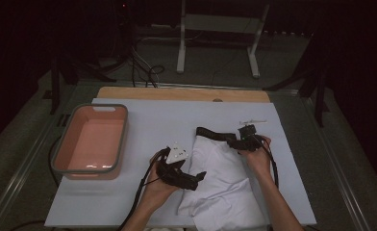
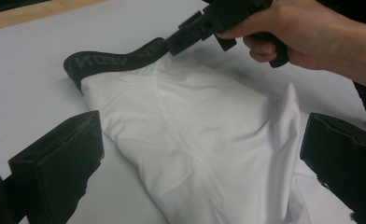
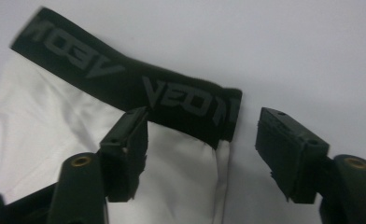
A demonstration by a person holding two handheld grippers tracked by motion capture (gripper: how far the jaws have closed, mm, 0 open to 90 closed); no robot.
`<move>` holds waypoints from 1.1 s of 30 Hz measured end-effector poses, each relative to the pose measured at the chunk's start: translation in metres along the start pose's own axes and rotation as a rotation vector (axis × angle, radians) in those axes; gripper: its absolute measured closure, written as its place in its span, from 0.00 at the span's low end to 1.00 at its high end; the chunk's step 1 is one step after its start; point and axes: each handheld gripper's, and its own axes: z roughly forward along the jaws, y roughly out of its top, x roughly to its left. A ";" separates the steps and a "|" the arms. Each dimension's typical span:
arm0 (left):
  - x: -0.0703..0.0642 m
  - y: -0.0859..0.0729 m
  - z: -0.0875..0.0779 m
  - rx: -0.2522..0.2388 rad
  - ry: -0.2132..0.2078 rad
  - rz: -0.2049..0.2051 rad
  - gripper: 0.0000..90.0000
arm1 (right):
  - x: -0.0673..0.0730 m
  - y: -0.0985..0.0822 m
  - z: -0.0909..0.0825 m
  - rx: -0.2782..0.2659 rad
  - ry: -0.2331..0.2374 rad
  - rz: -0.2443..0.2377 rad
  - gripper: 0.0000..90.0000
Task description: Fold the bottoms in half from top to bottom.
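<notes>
My white garment (image 1: 220,178) ran lengthwise from lower centre up to its black waistband (image 1: 214,134). The pink tub (image 1: 64,149) at left held nothing. Both hand-held grippers were released: the left hand-held gripper (image 1: 199,177) over the cloth, the right hand-held gripper (image 1: 232,141) straddling the waistband's end.

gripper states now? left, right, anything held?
Left gripper: open, jaws wide over the white underwear, holding nothing.
Right gripper: open, jaws straddling the end of the black waistband, not clamped.

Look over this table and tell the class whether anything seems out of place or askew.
The white garment lies crumpled and skewed, its lower edge hanging over the front of the white sheet. Its black waistband is bent at an angle. The pink tub sits square, and nothing looks spilled or damaged.
</notes>
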 end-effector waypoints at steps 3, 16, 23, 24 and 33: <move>0.001 0.000 0.001 0.001 0.002 -0.004 0.01 | -0.002 -0.003 0.009 0.039 -0.003 0.015 0.45; 0.007 -0.001 0.005 0.024 0.022 -0.013 0.08 | -0.001 -0.004 0.012 0.070 -0.007 0.075 0.83; 0.013 -0.001 0.007 0.029 0.028 -0.025 0.10 | -0.004 -0.004 0.007 0.045 0.055 0.077 0.93; 0.014 -0.001 0.008 0.029 0.028 -0.031 0.11 | -0.004 -0.003 0.005 0.036 0.056 0.072 0.93; 0.029 0.002 0.025 0.041 0.036 -0.060 0.11 | -0.002 -0.001 -0.007 -0.009 0.066 0.035 0.93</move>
